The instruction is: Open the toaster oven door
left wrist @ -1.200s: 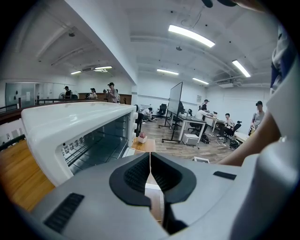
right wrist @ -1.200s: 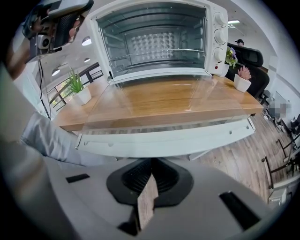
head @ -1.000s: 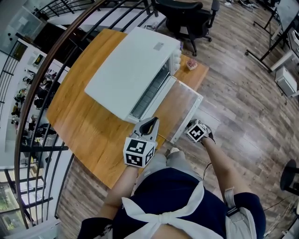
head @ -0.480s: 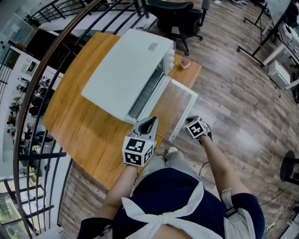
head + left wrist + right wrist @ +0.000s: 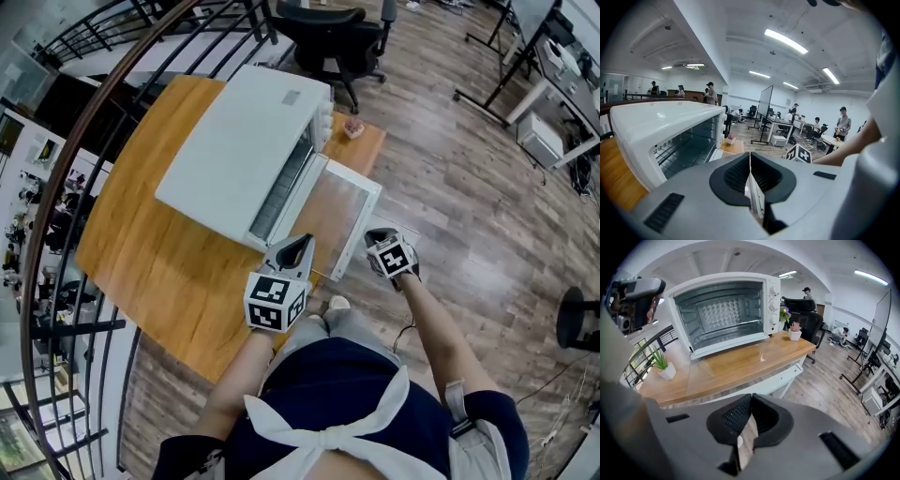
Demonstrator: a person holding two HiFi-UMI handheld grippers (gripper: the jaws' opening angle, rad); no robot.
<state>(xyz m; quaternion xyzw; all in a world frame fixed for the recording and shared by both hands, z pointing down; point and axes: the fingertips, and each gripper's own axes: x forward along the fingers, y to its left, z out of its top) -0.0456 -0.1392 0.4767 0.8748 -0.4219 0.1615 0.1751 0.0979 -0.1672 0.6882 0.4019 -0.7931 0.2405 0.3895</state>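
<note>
The white toaster oven (image 5: 239, 150) stands on a wooden table (image 5: 159, 253). Its glass door (image 5: 339, 214) hangs fully open, lying flat over the table's near edge. In the right gripper view the oven (image 5: 724, 305) shows its empty rack, with the door's white handle bar (image 5: 776, 378) nearest me. My right gripper (image 5: 378, 239) hovers just off the door's front edge, shut and holding nothing (image 5: 751, 399). Over the table edge, beside the door's left corner, my left gripper (image 5: 297, 247) has its pads together and empty (image 5: 750, 157).
A small pink potted plant (image 5: 353, 127) sits on the table right of the oven, and a green plant (image 5: 663, 365) on its other side. A black office chair (image 5: 323, 23) stands beyond the table. A curved railing (image 5: 56, 187) runs along the left.
My right gripper has lifted and drawn a little away from the door's front edge. The door stays flat open. The left gripper has hardly moved.
</note>
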